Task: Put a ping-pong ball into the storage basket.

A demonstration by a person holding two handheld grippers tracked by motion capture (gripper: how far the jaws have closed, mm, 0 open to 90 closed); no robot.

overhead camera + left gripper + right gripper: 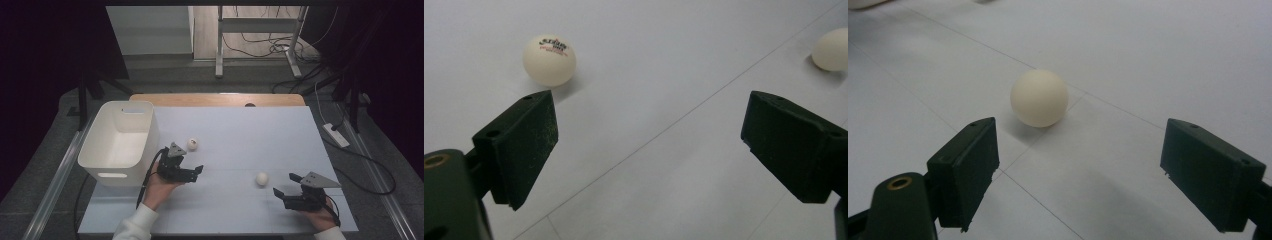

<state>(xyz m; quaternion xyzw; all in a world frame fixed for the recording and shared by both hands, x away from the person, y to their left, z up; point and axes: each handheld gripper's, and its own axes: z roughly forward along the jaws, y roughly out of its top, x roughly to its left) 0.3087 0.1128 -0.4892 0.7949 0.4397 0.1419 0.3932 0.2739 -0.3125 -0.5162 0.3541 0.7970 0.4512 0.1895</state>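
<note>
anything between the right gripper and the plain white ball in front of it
Nothing: the right gripper view shows only bare table between the open right gripper and the plain ball. The high view agrees.

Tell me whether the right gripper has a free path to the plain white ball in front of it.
Probably yes. The right gripper has its jaws wide open, and the plain white ball sits just ahead on bare white table, slightly off-centre toward one jaw, with nothing between.
</note>
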